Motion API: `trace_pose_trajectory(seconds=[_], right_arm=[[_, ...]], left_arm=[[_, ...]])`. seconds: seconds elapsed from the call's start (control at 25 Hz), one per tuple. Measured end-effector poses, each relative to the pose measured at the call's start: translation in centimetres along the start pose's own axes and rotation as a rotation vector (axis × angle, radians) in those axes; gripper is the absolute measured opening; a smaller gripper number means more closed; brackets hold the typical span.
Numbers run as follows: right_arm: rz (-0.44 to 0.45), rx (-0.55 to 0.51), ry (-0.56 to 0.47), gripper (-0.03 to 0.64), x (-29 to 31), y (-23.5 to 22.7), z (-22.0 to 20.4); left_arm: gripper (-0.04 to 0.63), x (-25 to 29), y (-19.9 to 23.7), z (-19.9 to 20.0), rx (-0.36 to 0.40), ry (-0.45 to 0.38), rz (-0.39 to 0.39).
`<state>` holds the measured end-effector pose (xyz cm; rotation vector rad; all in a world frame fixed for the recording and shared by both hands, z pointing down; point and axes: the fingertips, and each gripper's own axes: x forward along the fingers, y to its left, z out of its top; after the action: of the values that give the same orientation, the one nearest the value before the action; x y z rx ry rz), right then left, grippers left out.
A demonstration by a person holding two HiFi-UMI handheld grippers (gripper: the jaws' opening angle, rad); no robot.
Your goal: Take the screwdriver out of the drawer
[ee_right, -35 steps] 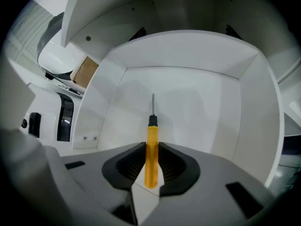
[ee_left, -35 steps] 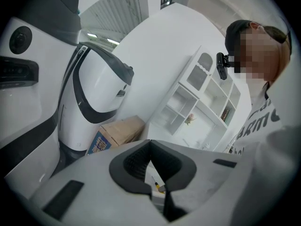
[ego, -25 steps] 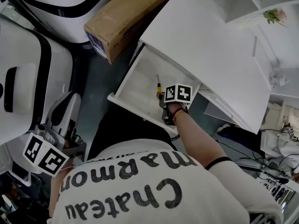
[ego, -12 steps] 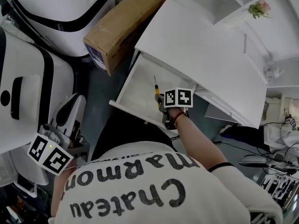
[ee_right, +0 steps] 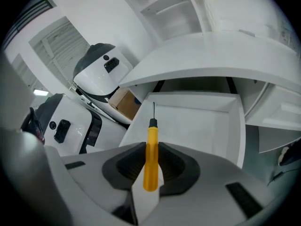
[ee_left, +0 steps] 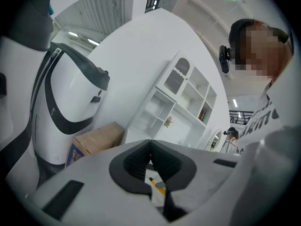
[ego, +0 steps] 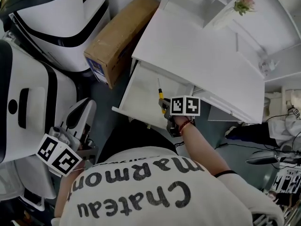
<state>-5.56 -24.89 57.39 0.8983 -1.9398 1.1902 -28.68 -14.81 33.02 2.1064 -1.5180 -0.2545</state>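
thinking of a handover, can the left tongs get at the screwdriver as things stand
Probably, once opened: the left tongs are shut, low at the person's left side. The screwdriver, clamped in the right tongs over the open drawer, has its shaft sticking out free, and nothing seems to stand between.

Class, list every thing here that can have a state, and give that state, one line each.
drawer: pulled open.
screwdriver: held by its yellow handle, shaft pointing out over the drawer.
right gripper: shut on the screwdriver.
left gripper: shut, holding nothing.
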Motion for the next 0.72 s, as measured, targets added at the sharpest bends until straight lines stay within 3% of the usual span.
trace_pose_trajectory(seconds=[0.72], right_arm=[[0.174, 0.076, -0.257, 0.092, -8.2, 7.6, 1.9]], left_arm=[[0.023, 0.0, -5.1, 2.9, 0.082, -0.056, -0.141]])
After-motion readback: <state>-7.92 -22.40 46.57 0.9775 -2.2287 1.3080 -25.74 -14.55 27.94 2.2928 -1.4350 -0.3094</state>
